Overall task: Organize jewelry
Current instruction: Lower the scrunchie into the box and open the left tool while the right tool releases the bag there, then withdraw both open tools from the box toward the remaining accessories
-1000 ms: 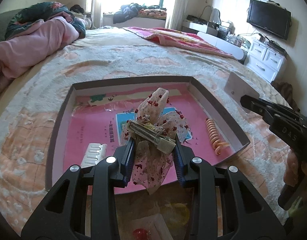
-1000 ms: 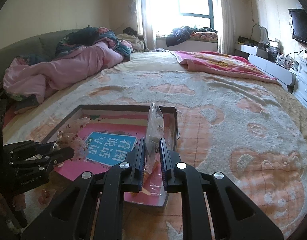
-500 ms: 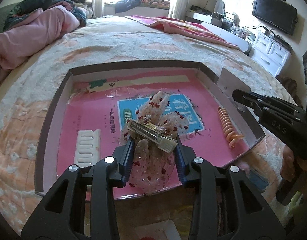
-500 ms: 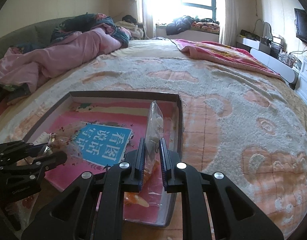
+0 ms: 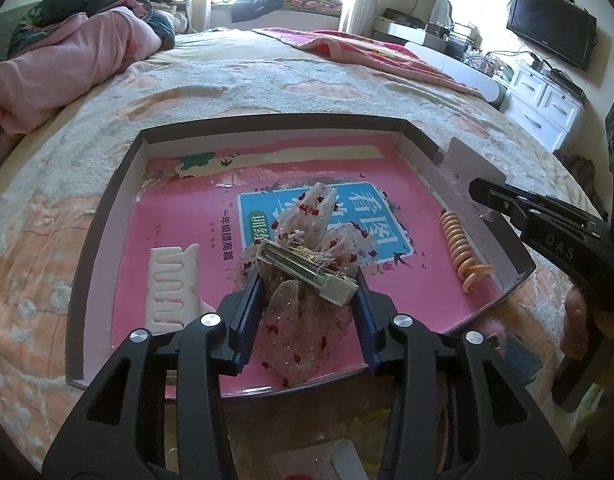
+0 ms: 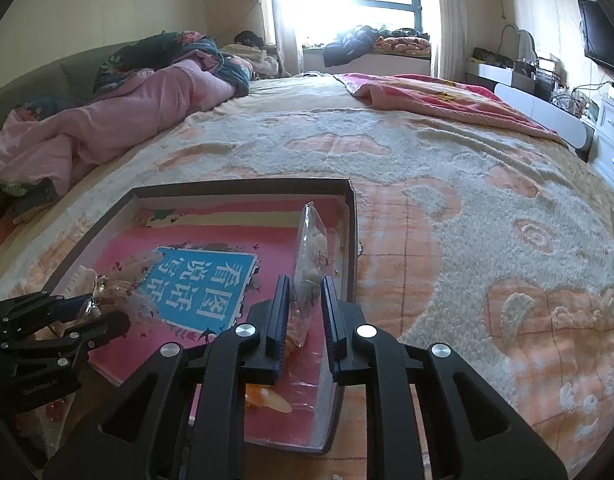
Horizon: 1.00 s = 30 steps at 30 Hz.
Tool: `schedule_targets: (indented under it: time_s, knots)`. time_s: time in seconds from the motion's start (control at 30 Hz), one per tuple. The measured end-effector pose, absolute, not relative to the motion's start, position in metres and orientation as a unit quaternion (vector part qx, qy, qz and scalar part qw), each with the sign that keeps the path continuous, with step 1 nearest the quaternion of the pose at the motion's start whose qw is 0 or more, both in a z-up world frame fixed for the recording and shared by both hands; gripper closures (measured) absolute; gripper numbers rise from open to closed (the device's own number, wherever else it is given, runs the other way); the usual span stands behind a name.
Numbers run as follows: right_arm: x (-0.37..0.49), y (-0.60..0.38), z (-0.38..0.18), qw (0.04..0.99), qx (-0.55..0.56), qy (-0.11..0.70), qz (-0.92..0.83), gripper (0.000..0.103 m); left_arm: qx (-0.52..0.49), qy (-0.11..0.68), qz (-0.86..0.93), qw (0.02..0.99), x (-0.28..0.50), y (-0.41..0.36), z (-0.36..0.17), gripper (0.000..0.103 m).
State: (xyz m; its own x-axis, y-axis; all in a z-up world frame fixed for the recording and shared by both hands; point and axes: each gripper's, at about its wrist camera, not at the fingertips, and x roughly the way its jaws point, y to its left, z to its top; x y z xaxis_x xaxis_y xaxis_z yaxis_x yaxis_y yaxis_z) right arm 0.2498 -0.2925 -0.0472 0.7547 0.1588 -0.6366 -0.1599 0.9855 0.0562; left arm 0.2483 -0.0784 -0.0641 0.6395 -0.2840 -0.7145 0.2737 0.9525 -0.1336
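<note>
A shallow grey tray [image 5: 267, 122] on the bed holds a pink book, a white comb [image 5: 171, 280] and an orange spiral hair tie [image 5: 453, 236]. My left gripper [image 5: 307, 280] hovers over the tray's near edge. Its jaws are opening, and a bow hair clip [image 5: 303, 266] of sheer red-flecked fabric lies loosely between the fingers, the bow resting on the book. My right gripper [image 6: 305, 284] is at the tray's right side, shut on a clear bag [image 6: 311, 240] that stands upright. Its jaws are just starting to part. Each gripper shows in the other's view: the right gripper [image 5: 479, 192] and the left gripper [image 6: 95, 316].
The tray [image 6: 243, 184] sits on a fluffy cream and peach bedspread [image 6: 467, 200]. A pink quilt [image 5: 67, 60] is heaped far left and a pink blanket [image 5: 367, 48] lies at the back. A white dresser [image 5: 547, 100] stands right. Plastic packets [image 5: 327, 460] lie below the left gripper.
Both grippers have come in lower over the tray. The left fingers have spread a little around the hair clip. The bag stays upright in the right gripper.
</note>
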Motion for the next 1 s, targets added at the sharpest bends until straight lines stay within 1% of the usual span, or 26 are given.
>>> schedule_targets:
  time_s: [0.07,0.13,0.2,0.27,0.4,0.5,0.53,0.6,0.63,0.7,0.8,0.87,1.0]
  knots:
    - [0.247,-0.295,-0.046,0.938,0.005,0.336,0.086,0.081,-0.007,0.396,-0.154,0.905,0.248,-0.078,-0.064,0.065]
    - [0.245,-0.296,-0.044,0.939,0.008,0.333,0.087,0.072,-0.008,0.396,-0.153,0.906,0.248,-0.076,-0.064,0.062]
    - [0.243,-0.297,-0.043,0.940,0.010,0.329,0.087,0.070,-0.009,0.394,-0.151,0.906,0.248,-0.075,-0.064,0.058]
    - [0.239,-0.299,-0.040,0.941,0.015,0.326,0.089,0.063,-0.010,0.393,-0.150,0.907,0.247,-0.075,-0.063,0.056]
    - [0.230,-0.299,-0.035,0.944,0.015,0.317,0.090,0.056,-0.010,0.389,-0.149,0.909,0.244,-0.072,-0.059,0.049]
    - [0.223,-0.299,-0.032,0.946,0.014,0.310,0.090,0.049,-0.011,0.385,-0.149,0.911,0.240,-0.072,-0.056,0.044]
    - [0.220,-0.299,-0.030,0.948,0.014,0.307,0.089,0.044,-0.012,0.383,-0.149,0.912,0.239,-0.071,-0.054,0.043]
    - [0.215,-0.299,-0.027,0.949,0.015,0.301,0.087,0.040,-0.013,0.379,-0.148,0.914,0.237,-0.069,-0.051,0.036]
    - [0.212,-0.299,-0.026,0.950,0.015,0.299,0.088,0.039,-0.014,0.377,-0.147,0.915,0.235,-0.068,-0.050,0.035]
    - [0.209,-0.300,-0.024,0.951,0.015,0.295,0.088,0.037,-0.017,0.372,-0.145,0.917,0.232,-0.065,-0.046,0.028]
    - [0.203,-0.300,-0.020,0.953,0.014,0.289,0.087,0.035,-0.022,0.365,-0.144,0.920,0.227,-0.061,-0.041,0.025]
    - [0.197,-0.300,-0.017,0.955,0.014,0.284,0.087,0.033,-0.026,0.362,-0.145,0.920,0.225,-0.059,-0.037,0.020]
    - [0.189,-0.299,-0.013,0.957,0.012,0.277,0.090,0.033,-0.029,0.348,-0.144,0.926,0.217,-0.054,-0.028,0.020]
